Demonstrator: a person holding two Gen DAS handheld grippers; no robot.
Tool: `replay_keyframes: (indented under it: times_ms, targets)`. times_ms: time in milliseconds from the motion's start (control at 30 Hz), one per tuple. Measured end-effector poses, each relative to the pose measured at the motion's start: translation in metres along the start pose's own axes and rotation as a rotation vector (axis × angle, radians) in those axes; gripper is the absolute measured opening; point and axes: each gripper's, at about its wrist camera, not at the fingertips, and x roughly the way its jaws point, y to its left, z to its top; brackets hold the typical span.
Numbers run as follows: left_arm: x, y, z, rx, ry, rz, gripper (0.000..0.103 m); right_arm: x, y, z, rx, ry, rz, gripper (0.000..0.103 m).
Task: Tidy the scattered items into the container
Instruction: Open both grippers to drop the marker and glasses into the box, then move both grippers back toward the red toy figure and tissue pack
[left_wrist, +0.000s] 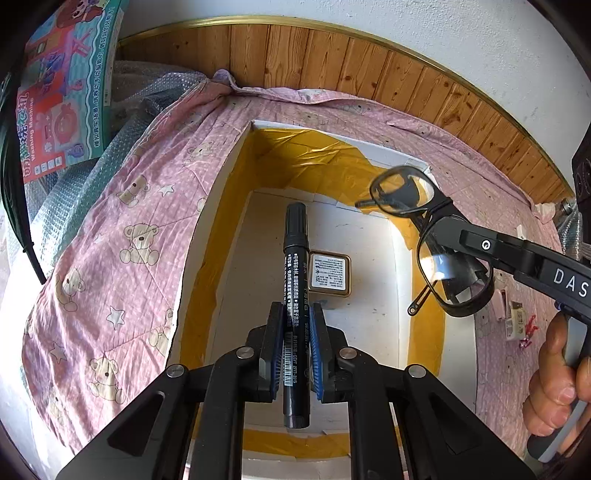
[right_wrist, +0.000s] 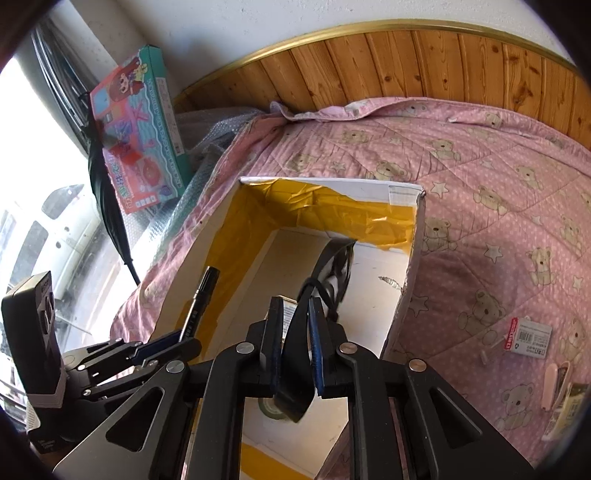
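Note:
A white box (left_wrist: 229, 177) lined with yellow tape (right_wrist: 402, 192) sits on the pink bear quilt. My left gripper (left_wrist: 295, 321) is shut on a black marker (left_wrist: 295, 258), held above the box interior; the marker (right_wrist: 201, 295) shows at the left in the right wrist view. My right gripper (right_wrist: 295, 317) is shut on black-framed glasses (left_wrist: 436, 236), hanging over the box's right side; the glasses (right_wrist: 332, 266) point forward into the box. A small gold-rimmed tin (left_wrist: 330, 273) lies on the box floor. A tape roll (right_wrist: 271, 408) peeks out below the right gripper.
A stapler-pin box (right_wrist: 530, 338), a pink item (right_wrist: 550, 380) and small bits lie on the quilt (right_wrist: 480, 166) right of the box. A toy carton (left_wrist: 62, 96) and bubble wrap (left_wrist: 74, 192) stand at the far left. A wooden wall panel (left_wrist: 332, 62) runs behind. A hand (left_wrist: 554, 387) grips the right handle.

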Motion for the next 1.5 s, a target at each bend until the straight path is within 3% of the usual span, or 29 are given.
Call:
replay_keyframes:
  times_ms: [300,433,667,1500]
  targets:
    - [0.017,0.000,0.010,0.009,0.041,0.018,0.014,0.003,-0.003,0.006,-0.028,-0.012,-0.014,0.012]
    - [0.018,0.001,0.008,-0.007,0.040,0.048,0.023,-0.001,-0.001,0.000,-0.040,-0.013,-0.010,0.012]
    - [0.014,0.000,0.005,-0.022,0.043,0.044,0.023,-0.011,0.000,-0.011,-0.026,-0.018,0.023,0.013]
    - [-0.077,-0.061,-0.041,0.072,-0.069,0.019,0.023,-0.091,-0.001,-0.100,0.025,-0.074,0.126,0.015]
